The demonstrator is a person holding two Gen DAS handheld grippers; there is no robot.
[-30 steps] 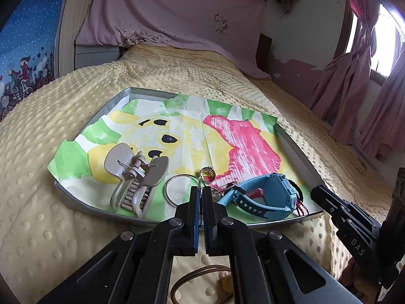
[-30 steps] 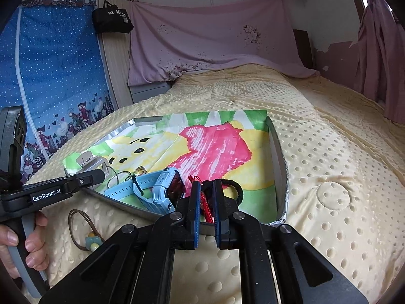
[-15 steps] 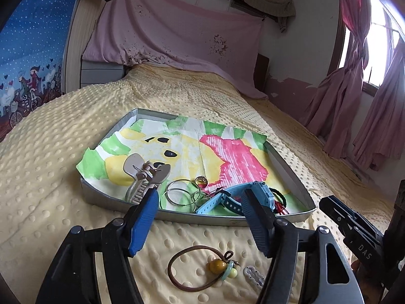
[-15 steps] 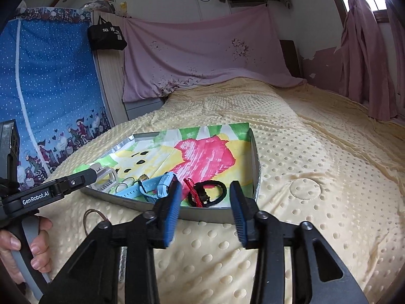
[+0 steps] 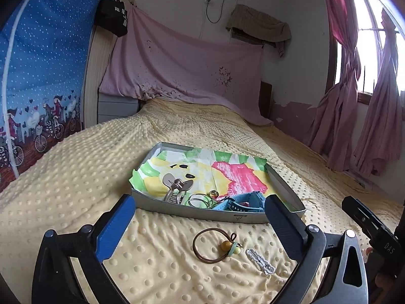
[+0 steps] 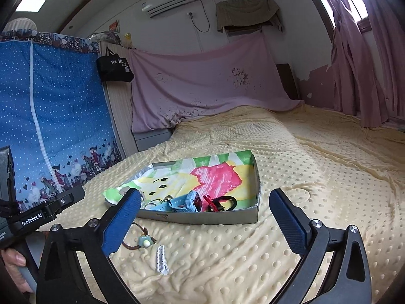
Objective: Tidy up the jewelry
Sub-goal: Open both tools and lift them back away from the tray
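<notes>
Both tongs (image 5: 197, 220) (image 6: 205, 217) agape; tray (image 5: 202, 214) contents partly hidden.

We've got a bed (image 5: 76, 177) with a bumpy yellow blanket (image 5: 157, 266). Sitting right on it: a grey tray (image 5: 202, 214), and just in front, a brown hair tie (image 5: 215, 245) beside a white clip (image 5: 260, 262).

One tray (image 5: 202, 214) is seen on the bed. Inside it are counted one hair claw clip (image 5: 176, 188), two thin bangles (image 5: 198, 200), one ring (image 5: 213, 193), one blue watch (image 5: 243, 201) and one black band (image 6: 226, 202). Outside it, one hair tie (image 5: 211, 245) and one white clip (image 5: 260, 262) are counted.
</notes>
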